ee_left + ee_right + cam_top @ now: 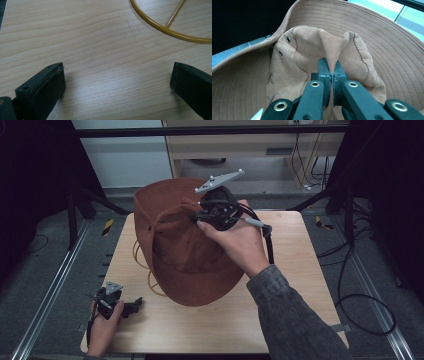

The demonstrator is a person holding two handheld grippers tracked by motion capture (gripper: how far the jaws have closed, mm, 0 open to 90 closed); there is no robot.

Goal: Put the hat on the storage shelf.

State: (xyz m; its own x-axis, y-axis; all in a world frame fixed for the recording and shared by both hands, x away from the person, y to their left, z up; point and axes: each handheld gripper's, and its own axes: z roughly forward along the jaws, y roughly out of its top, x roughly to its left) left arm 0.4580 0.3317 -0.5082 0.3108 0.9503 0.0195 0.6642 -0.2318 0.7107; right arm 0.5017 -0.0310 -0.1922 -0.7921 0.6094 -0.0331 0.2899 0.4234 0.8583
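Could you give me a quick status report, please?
Right tongs shut on hat crown, lifting it. Left tongs open, resting on table. Nothing blocking.

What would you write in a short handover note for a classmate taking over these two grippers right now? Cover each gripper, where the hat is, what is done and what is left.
Right gripper: shut on a pinched fold of the brown sun hat's crown, holding it raised and tilted above the wooden table.
Left gripper: open, nothing between its jaws, low over bare table at the near left corner.
Hat: brim partly resting on the table, far edge lifted; its yellow cord lies looped on the tabletop.
Done: hat gripped by the crown.
Left: probably moving or setting the hat down; the left gripper has not touched it yet.
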